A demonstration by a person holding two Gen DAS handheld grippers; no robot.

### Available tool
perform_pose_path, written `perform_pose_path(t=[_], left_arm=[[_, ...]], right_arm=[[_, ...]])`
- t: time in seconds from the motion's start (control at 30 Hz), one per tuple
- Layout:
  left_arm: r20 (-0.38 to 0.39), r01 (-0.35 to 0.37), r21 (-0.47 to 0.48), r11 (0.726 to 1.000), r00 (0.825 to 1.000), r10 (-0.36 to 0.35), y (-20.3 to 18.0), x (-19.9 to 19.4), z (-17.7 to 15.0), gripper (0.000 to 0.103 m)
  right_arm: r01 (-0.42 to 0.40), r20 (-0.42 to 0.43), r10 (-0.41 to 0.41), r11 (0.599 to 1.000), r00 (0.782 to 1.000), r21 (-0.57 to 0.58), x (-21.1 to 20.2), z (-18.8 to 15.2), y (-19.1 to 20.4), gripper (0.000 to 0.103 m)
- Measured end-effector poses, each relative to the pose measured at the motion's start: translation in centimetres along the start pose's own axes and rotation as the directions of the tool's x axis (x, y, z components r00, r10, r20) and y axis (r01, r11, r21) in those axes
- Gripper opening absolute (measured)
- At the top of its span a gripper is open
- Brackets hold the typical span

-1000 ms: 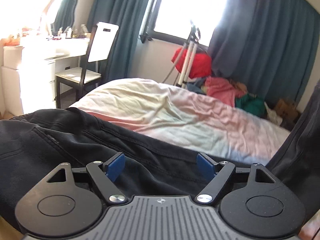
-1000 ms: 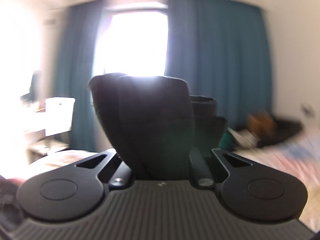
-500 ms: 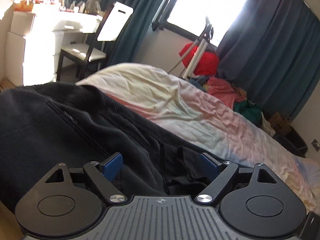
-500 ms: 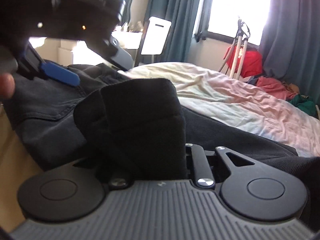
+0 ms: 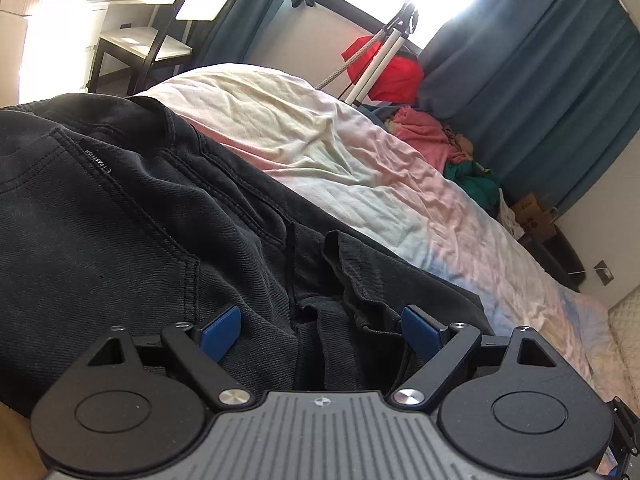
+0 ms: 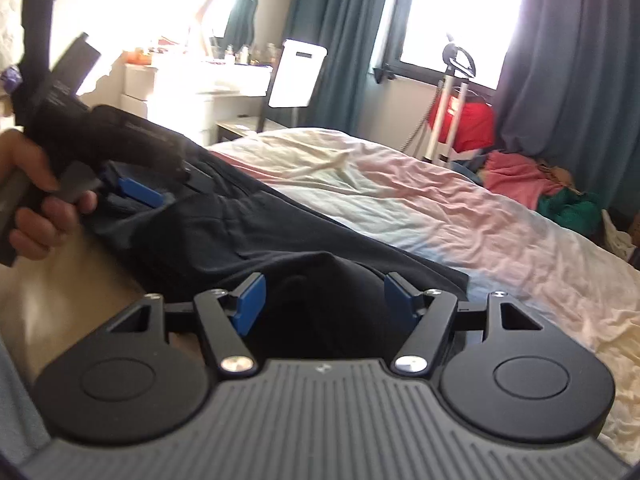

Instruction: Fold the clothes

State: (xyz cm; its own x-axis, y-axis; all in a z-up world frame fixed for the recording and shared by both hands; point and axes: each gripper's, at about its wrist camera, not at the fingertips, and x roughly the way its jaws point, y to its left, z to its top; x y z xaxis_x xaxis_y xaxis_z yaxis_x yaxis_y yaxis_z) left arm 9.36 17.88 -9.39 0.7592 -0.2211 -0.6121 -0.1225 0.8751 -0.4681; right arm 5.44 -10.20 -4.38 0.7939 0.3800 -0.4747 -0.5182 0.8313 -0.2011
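Observation:
Black jeans [image 5: 140,220] lie spread over the near side of the bed, waistband and back pocket towards the left. My left gripper [image 5: 320,332] hovers low over them, its jaws opening, with only crumpled denim below the blue pads and nothing pressed. In the right wrist view the jeans [image 6: 260,232] run across the pastel sheet [image 6: 440,216]. My right gripper [image 6: 325,304] has its jaws opening around a hump of black cloth; the pads stand off it. A hand [image 6: 36,208] holds the left gripper [image 6: 132,196] at the jeans' left end.
A pile of pink and green clothes [image 5: 440,140] lies at the bed's far side by a red bag [image 5: 388,72] and a tripod [image 5: 380,52]. A chair [image 5: 132,40] and a white dressing table [image 6: 192,80] stand at the left. Teal curtains frame the window.
My right gripper came down from window height to the bed and its jaws spread off the black cloth bundle they were clamped on. My left gripper tilted down and closer over the jeans.

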Motion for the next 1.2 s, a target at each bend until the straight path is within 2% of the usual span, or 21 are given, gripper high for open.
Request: perform_pose_path(t=[0.13,0.2,0.27,0.37,0.43,0.5,0.53,0.63,0.7,0.73,0.77,0.83,0.93,1.0,1.07,1.13,1.2], left_arm=[[0.035,-0.030,0.054,0.998,0.999,0.029,-1.1,-0.1,-0.3,0.086],[0.082,-0.039,0.088,0.995,0.996,0.032,-2.0,-0.5,-0.5,0.085],[0.136,-0.043,0.166,0.985,0.990,0.020,-3.4,-1.0,-0.9,0.085],[0.199,-0.061,0.279,0.958,0.980,0.005,-5.6,-1.2,-2.0,0.085],[0.210,-0.071,0.331,0.941,0.978,-0.001,-7.0,-0.9,-2.8,0.085],[0.197,-0.087,0.375,0.923,0.980,0.012,-7.8,-0.1,-3.6,0.085],[0.191,-0.108,0.393,0.913,0.981,0.034,-8.0,0.4,-4.0,0.085],[0.182,-0.210,0.441,0.872,0.973,0.143,-8.0,1.9,-5.0,0.082],[0.171,-0.265,0.468,0.843,0.963,0.207,-7.6,2.9,-5.4,0.083],[0.159,-0.258,0.468,0.845,0.966,0.206,-7.2,3.1,-5.4,0.084],[0.150,-0.246,0.457,0.855,0.969,0.198,-6.9,3.2,-5.3,0.084],[0.149,-0.239,0.437,0.867,0.970,0.192,-6.4,3.2,-4.9,0.084],[0.169,-0.256,0.405,0.878,0.964,0.203,-5.7,3.0,-4.4,0.084],[0.177,-0.276,0.377,0.884,0.958,0.224,-5.1,2.9,-3.9,0.083],[0.173,-0.269,0.337,0.902,0.960,0.221,-4.5,2.5,-3.3,0.081],[0.164,-0.249,0.296,0.922,0.964,0.208,-4.0,2.1,-2.6,0.080],[0.157,-0.228,0.265,0.937,0.969,0.191,-3.6,1.9,-2.2,0.081]], right_arm=[[0.069,-0.075,-0.082,0.985,0.994,-0.156,3.3,-1.0,1.1,0.068],[0.118,-0.076,-0.137,0.970,0.988,-0.211,4.5,-1.6,2.0,0.068],[0.165,-0.074,-0.191,0.950,0.979,-0.264,5.6,-2.1,2.9,0.070],[0.247,-0.029,-0.261,0.941,0.965,-0.232,6.4,-2.0,3.4,0.070],[0.301,-0.007,-0.312,0.921,0.950,-0.248,7.1,-2.1,3.5,0.070],[0.344,-0.050,-0.373,0.894,0.927,-0.288,8.2,-2.6,3.0,0.070],[0.345,-0.088,-0.384,0.894,0.919,-0.287,8.5,-2.9,2.4,0.070],[0.384,-0.170,-0.433,0.886,0.885,-0.259,7.6,-3.3,-0.5,0.070],[0.382,-0.211,-0.447,0.878,0.869,-0.289,6.8,-3.8,-1.9,0.075],[0.371,-0.241,-0.449,0.876,0.860,-0.309,6.7,-4.4,-2.5,0.080],[0.355,-0.269,-0.443,0.879,0.855,-0.319,6.7,-4.8,-3.0,0.081],[0.318,-0.306,-0.418,0.890,0.855,-0.327,6.8,-5.2,-3.3,0.081],[0.290,-0.275,-0.417,0.868,0.866,-0.404,6.2,-4.7,-2.4,0.081],[0.243,-0.231,-0.369,0.866,0.900,-0.438,4.8,-4.3,-1.5,0.081],[0.184,-0.192,-0.285,0.889,0.939,-0.418,2.6,-3.7,-1.1,0.081],[0.102,-0.124,-0.149,0.939,0.981,-0.327,-0.2,-2.6,-1.4,0.081],[-0.005,-0.030,-0.001,0.980,1.000,-0.200,-3.1,-1.3,-2.2,0.081]])
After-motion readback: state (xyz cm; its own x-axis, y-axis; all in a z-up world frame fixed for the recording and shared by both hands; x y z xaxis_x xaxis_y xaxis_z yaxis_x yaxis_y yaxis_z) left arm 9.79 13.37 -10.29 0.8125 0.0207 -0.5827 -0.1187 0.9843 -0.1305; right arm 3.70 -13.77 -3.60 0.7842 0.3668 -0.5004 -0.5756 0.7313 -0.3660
